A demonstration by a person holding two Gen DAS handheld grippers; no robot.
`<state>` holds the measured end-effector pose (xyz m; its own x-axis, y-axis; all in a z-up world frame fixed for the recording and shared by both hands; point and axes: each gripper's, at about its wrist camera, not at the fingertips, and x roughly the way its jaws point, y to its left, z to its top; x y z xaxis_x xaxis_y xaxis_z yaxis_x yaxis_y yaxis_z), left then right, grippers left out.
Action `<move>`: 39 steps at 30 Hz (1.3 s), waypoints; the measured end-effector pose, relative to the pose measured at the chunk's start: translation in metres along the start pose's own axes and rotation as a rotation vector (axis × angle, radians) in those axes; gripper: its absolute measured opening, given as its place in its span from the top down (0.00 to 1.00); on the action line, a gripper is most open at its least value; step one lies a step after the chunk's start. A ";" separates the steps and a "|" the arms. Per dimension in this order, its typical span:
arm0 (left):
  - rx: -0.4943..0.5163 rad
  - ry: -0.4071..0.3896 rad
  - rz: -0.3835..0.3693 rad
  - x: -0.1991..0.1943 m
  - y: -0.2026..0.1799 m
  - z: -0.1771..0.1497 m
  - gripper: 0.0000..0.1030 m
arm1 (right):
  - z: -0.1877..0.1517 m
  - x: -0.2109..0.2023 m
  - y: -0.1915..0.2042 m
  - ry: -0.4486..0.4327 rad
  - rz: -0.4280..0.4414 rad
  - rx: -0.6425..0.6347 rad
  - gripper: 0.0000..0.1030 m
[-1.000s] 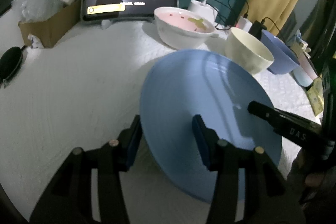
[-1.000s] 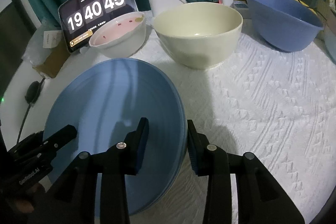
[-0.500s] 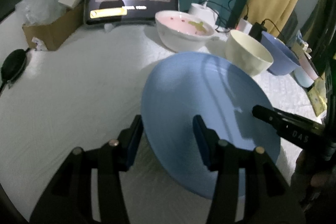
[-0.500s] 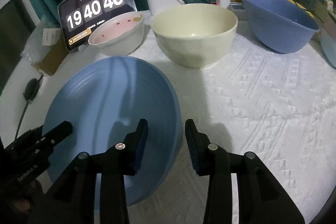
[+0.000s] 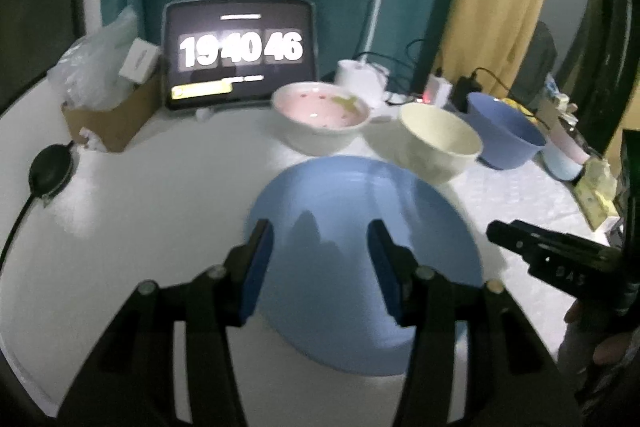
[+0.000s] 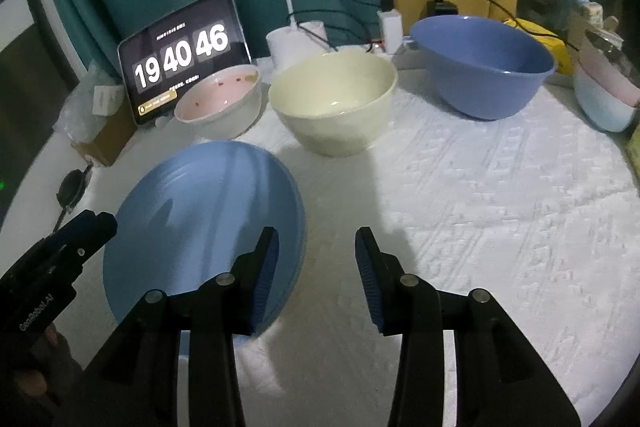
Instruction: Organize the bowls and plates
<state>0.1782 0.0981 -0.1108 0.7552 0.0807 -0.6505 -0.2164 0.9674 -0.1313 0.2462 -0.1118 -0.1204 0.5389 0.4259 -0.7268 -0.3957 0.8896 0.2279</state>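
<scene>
A blue plate lies flat on the white cloth, nearest of the dishes. My left gripper hangs open above its near-left part, with both pads clear of the rim. My right gripper is off the plate's right edge. Its jaws are opening, and only cloth shows between them. Each gripper also shows from the side in the other's view: the right gripper and the left gripper. Behind the plate stand a pink-lined white bowl, a cream bowl and a blue bowl.
A tablet clock leans at the back, beside a cardboard box of bags. A lamp base, chargers and cables sit behind the bowls. More pale bowls stand at the far right. A black round object lies at the left.
Both grippers have lifted and drawn back from the plate's rim, which each straddled before. The right jaws have spread wider. The plate has stayed in place.
</scene>
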 end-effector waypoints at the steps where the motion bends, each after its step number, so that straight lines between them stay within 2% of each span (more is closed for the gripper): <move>1: 0.003 0.000 -0.006 0.000 -0.004 0.001 0.51 | 0.000 -0.003 -0.003 -0.005 -0.003 0.003 0.59; 16: 0.097 0.006 -0.114 -0.004 -0.084 0.013 0.51 | 0.000 -0.044 -0.061 -0.086 -0.038 0.066 0.59; 28: 0.145 0.001 -0.162 0.004 -0.138 0.028 0.48 | 0.008 -0.065 -0.113 -0.138 -0.066 0.102 0.59; 35: 0.160 -0.007 -0.198 0.013 -0.164 0.040 0.39 | 0.021 -0.069 -0.134 -0.161 -0.080 0.104 0.59; 39: 0.174 -0.014 -0.209 0.021 -0.175 0.051 0.38 | 0.030 -0.065 -0.146 -0.172 -0.089 0.101 0.59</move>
<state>0.2636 -0.0573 -0.0632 0.7808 -0.1230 -0.6125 0.0539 0.9900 -0.1302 0.2911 -0.2644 -0.0865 0.6909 0.3595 -0.6272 -0.2695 0.9331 0.2381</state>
